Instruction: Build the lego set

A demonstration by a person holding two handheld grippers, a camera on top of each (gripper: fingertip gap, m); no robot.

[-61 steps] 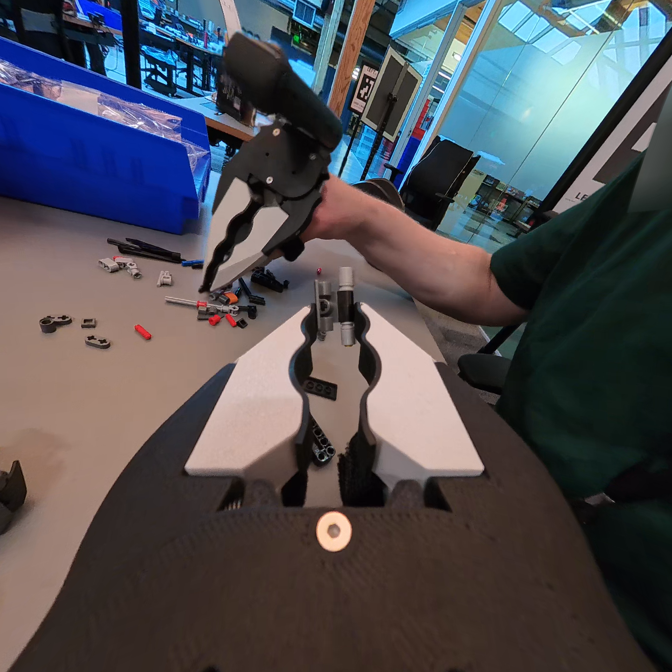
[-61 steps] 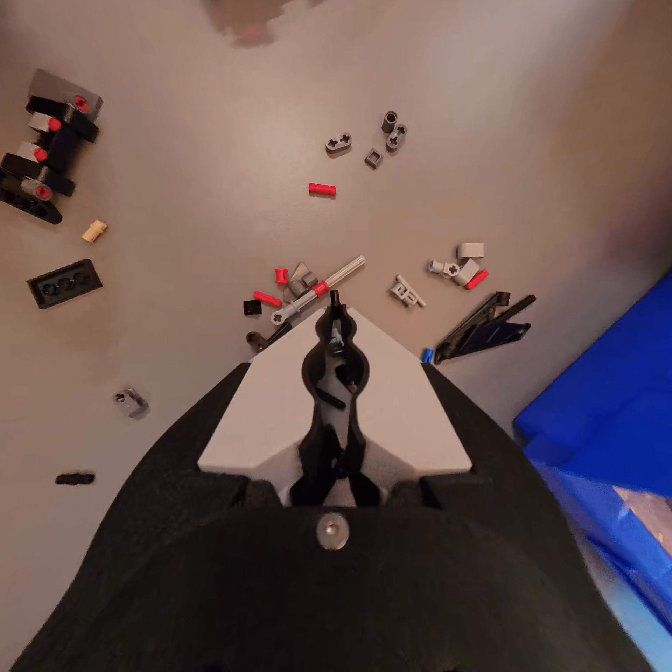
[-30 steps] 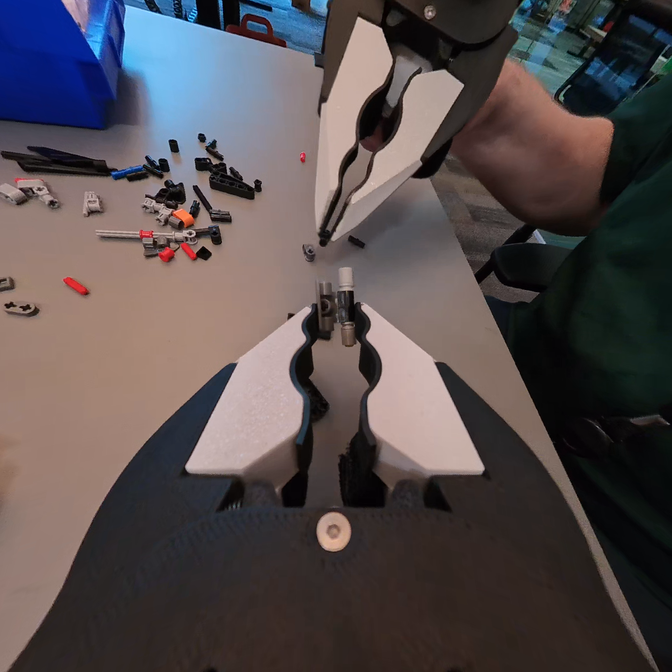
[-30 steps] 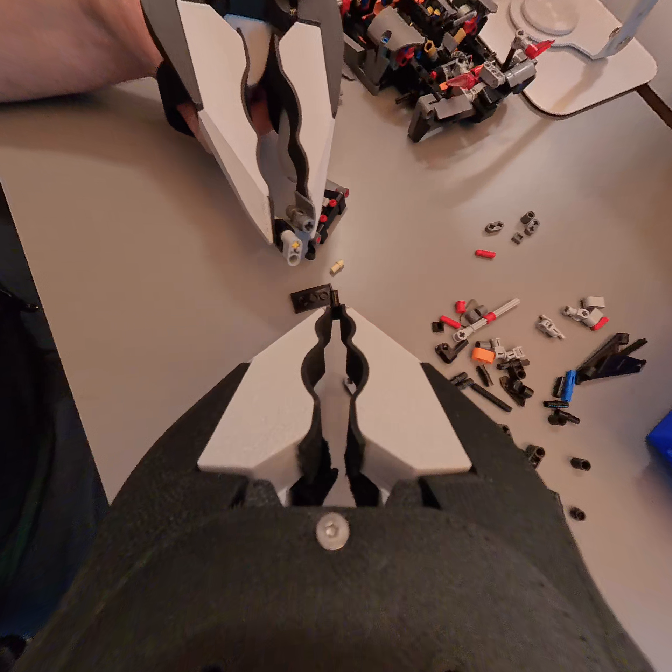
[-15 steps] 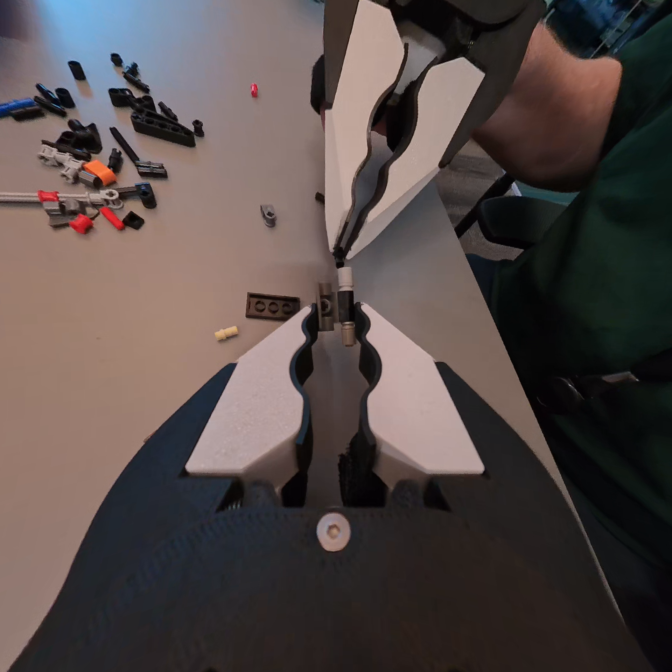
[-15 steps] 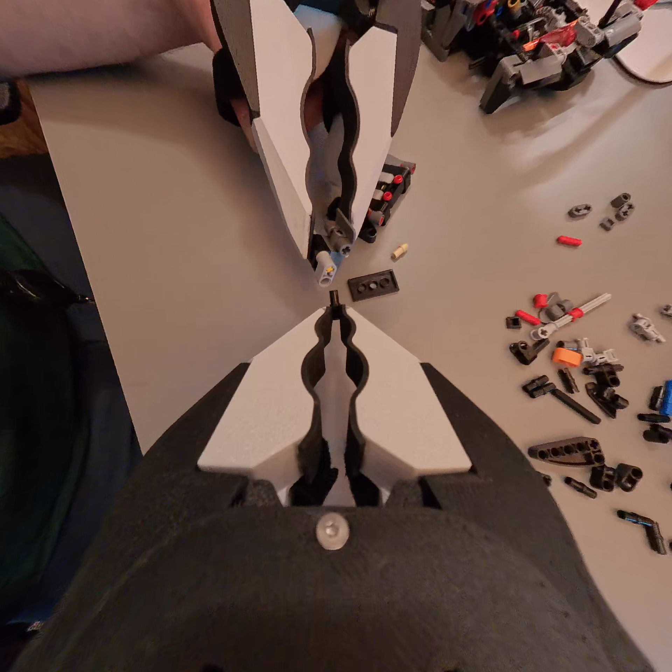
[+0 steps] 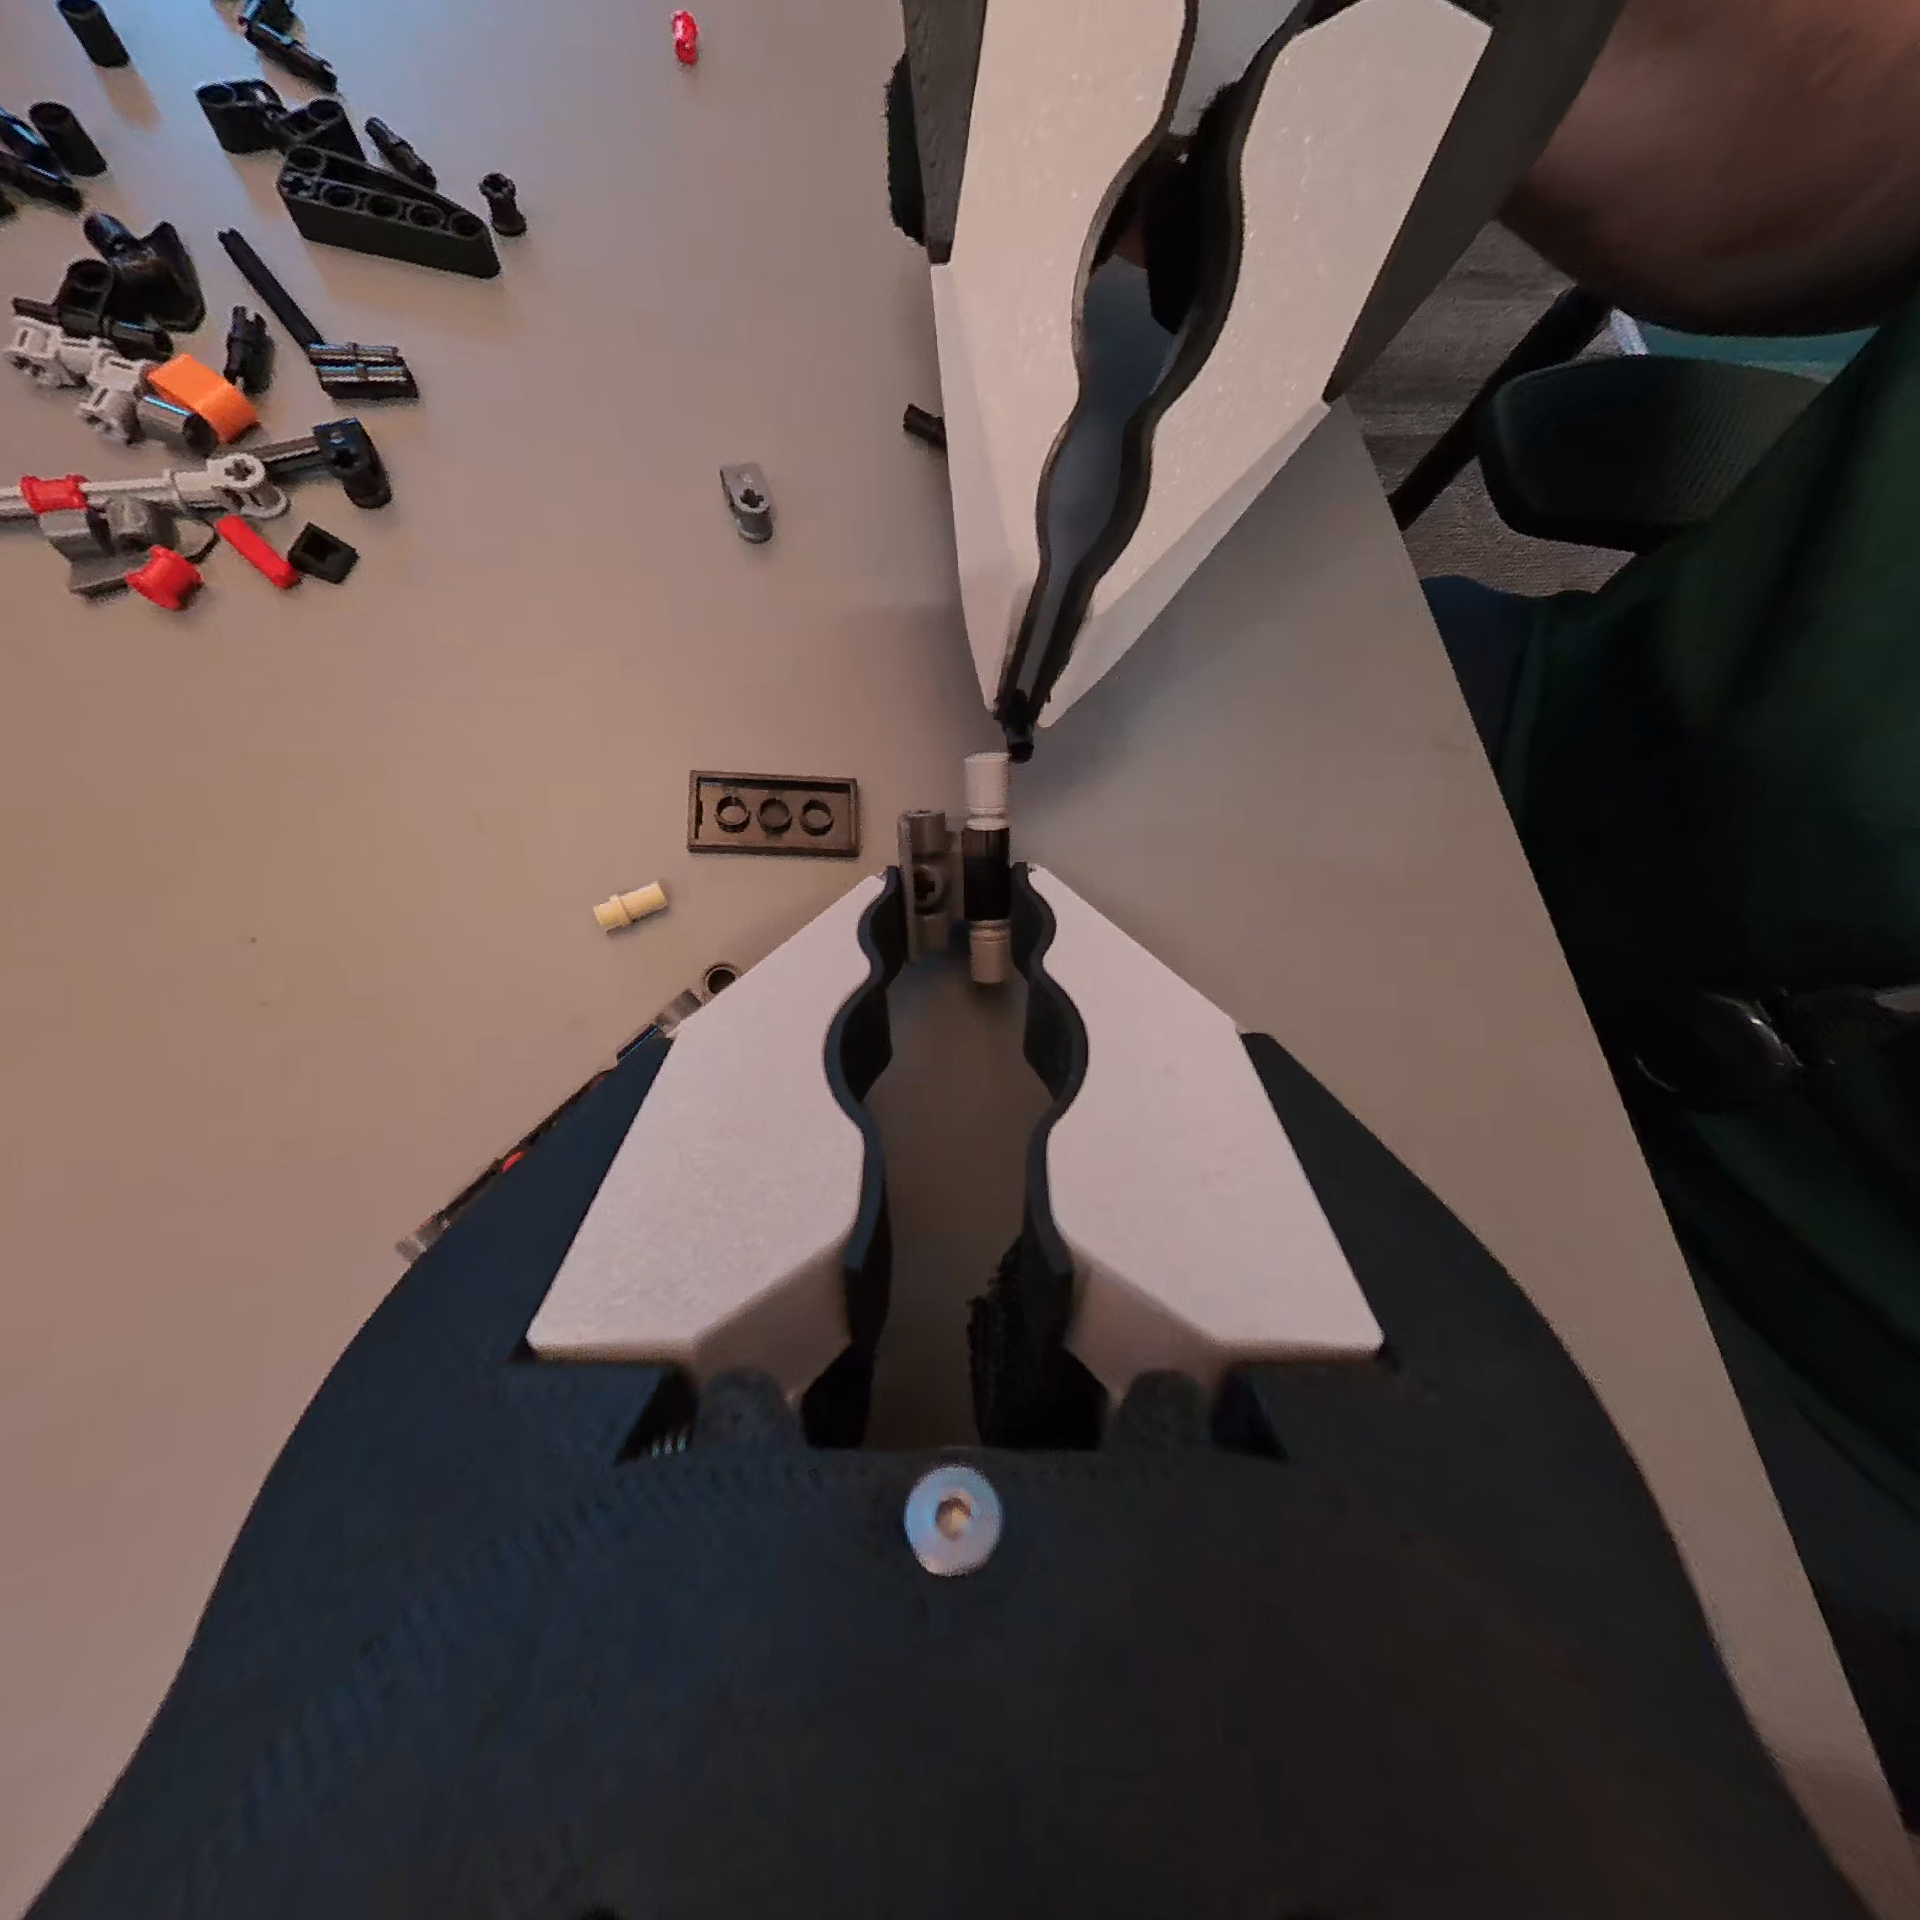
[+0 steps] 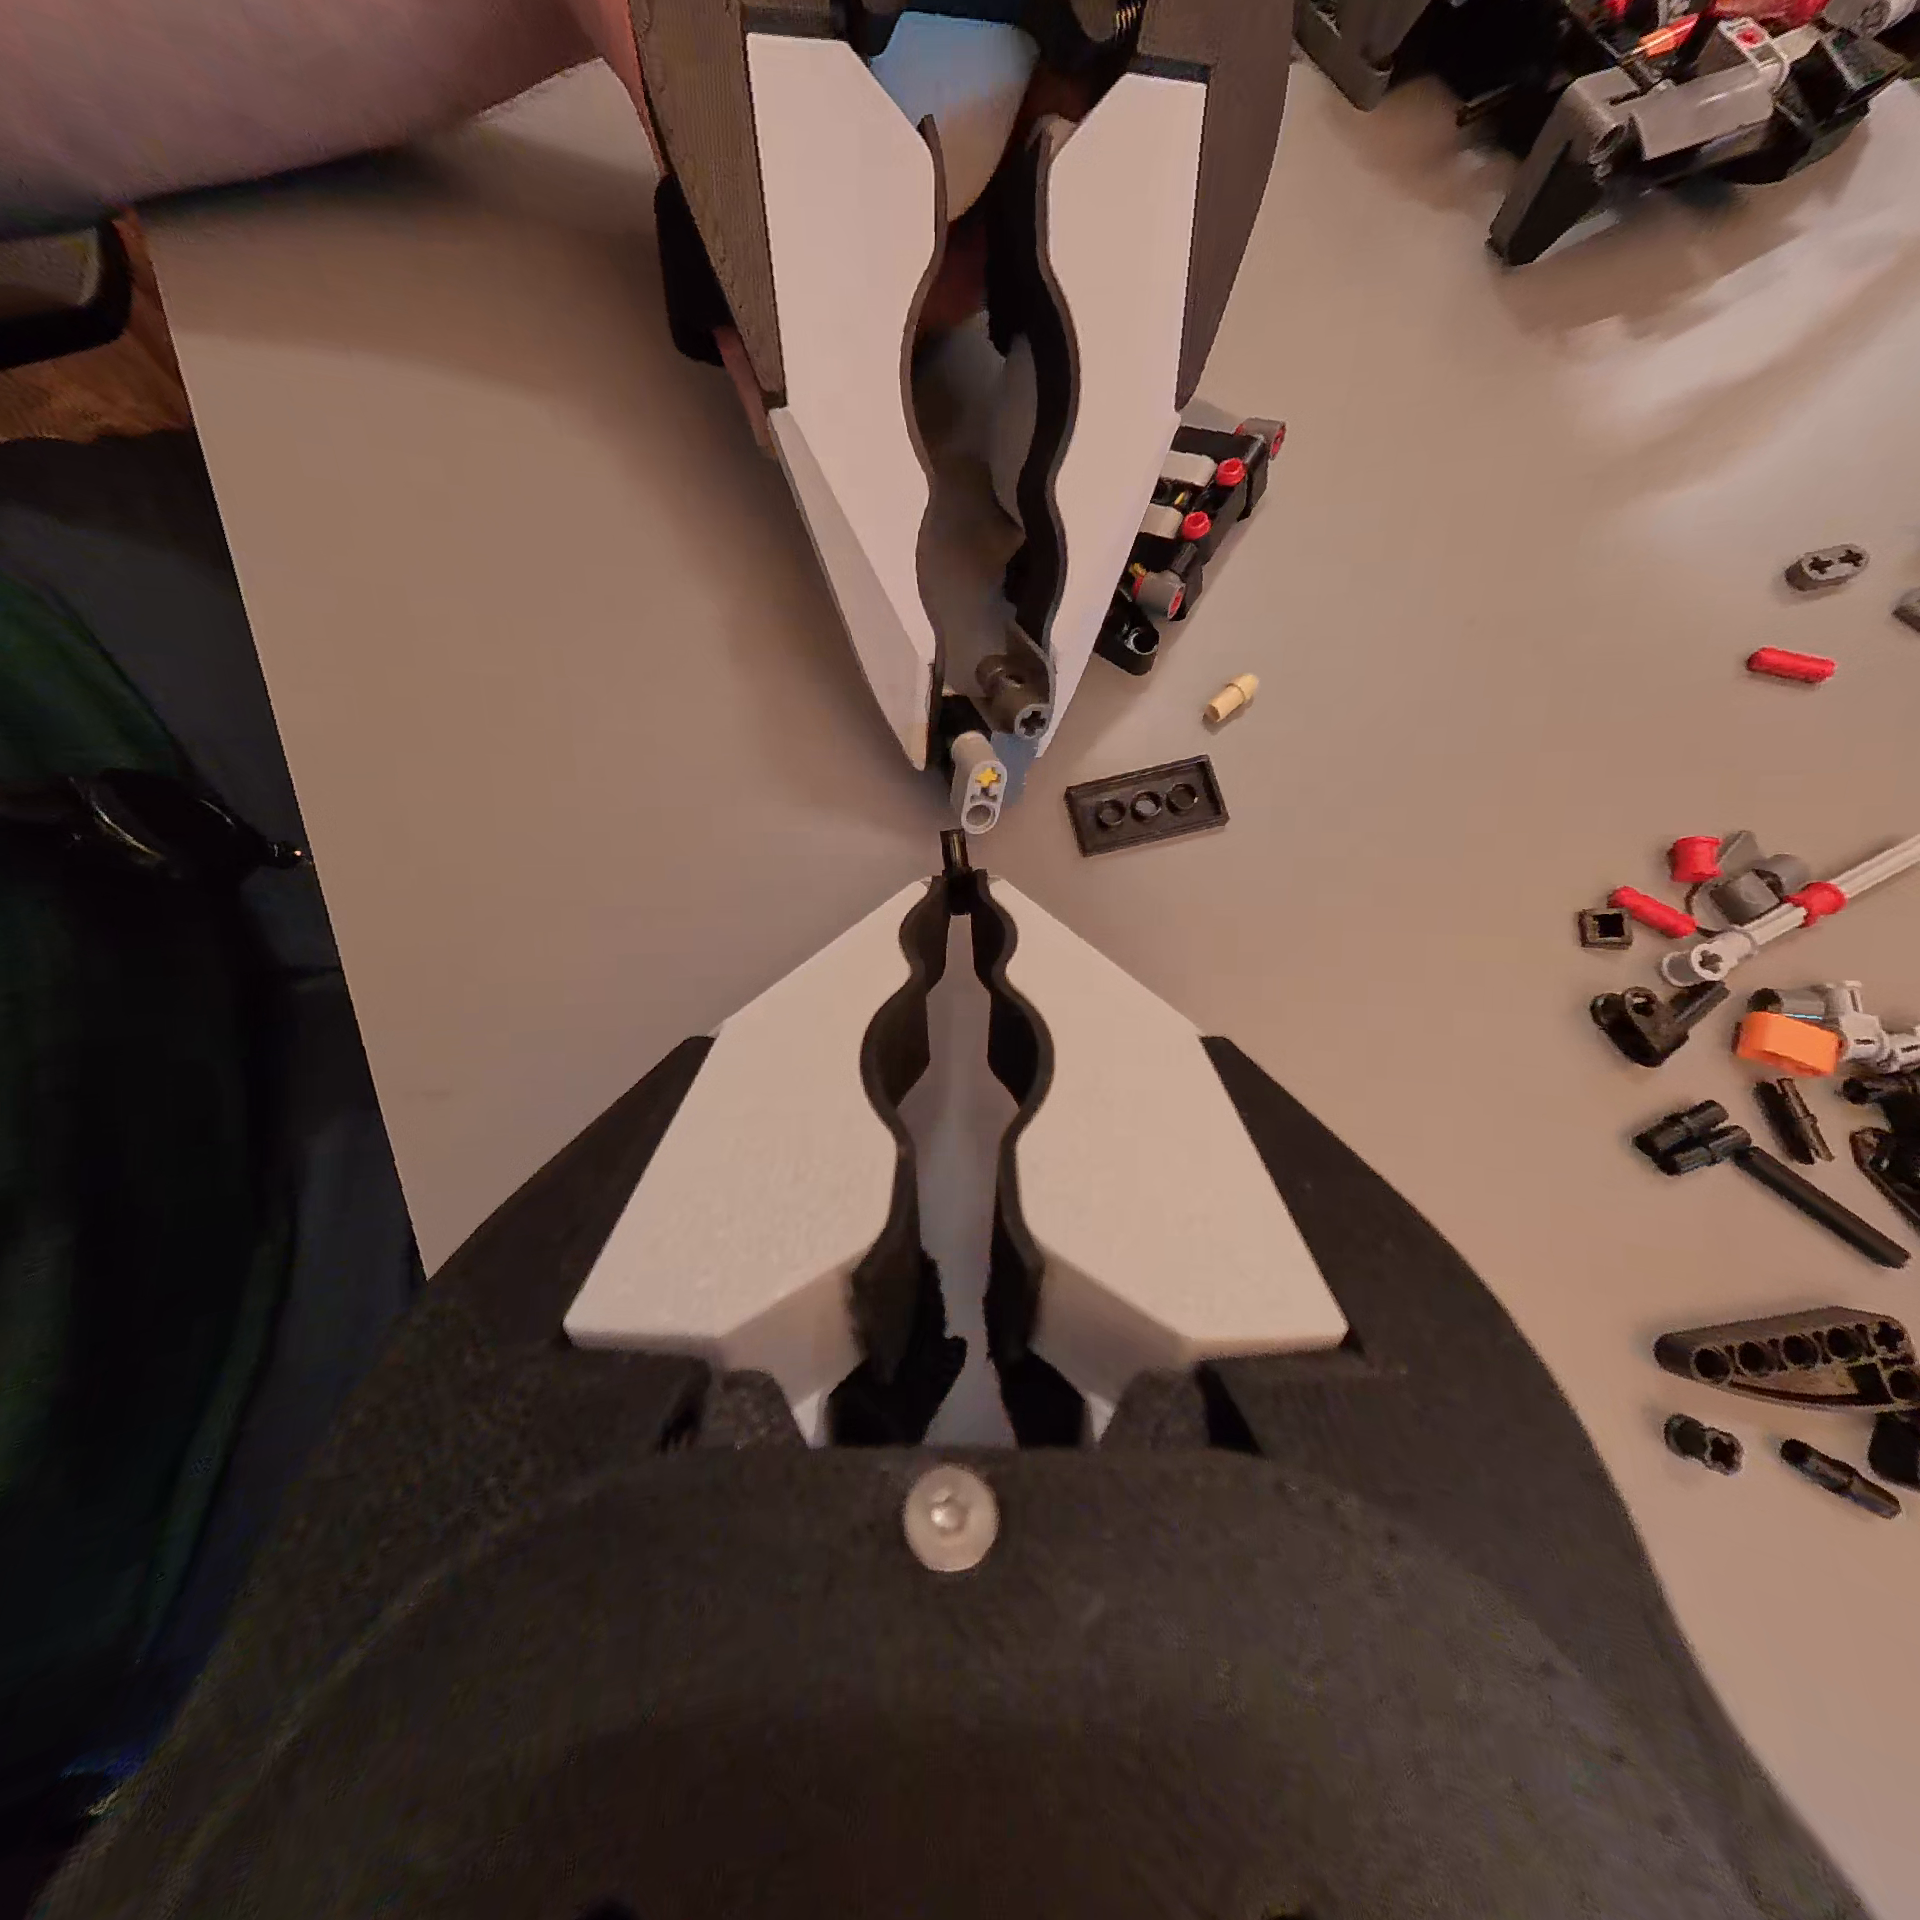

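Observation:
My left gripper (image 7: 961, 878) is shut on a small grey and black Lego assembly (image 7: 971, 883) with a light grey connector at its tip. My right gripper (image 8: 958, 888) is shut on a small black pin (image 8: 954, 857). The two grippers point at each other above the table near its front edge. The pin's tip is just short of the connector's end (image 8: 980, 795). In the left wrist view the right gripper (image 7: 1023, 717) comes down from above with the pin (image 7: 1020, 743) next to the connector's top (image 7: 985, 790).
A black three-hole plate (image 7: 774, 816) and a tan pin (image 7: 631, 906) lie on the grey table (image 7: 416, 727) beside the grippers. Loose parts (image 8: 1766, 1039) lie to one side. A small black, grey and red sub-assembly (image 8: 1195, 530) and a large model (image 8: 1714, 83) sit farther off. The left tips stand about 20 cm off the large model (image 8: 1714, 83).
Both grippers have come closer together. The black pin's tip now sits almost at the connector's end.

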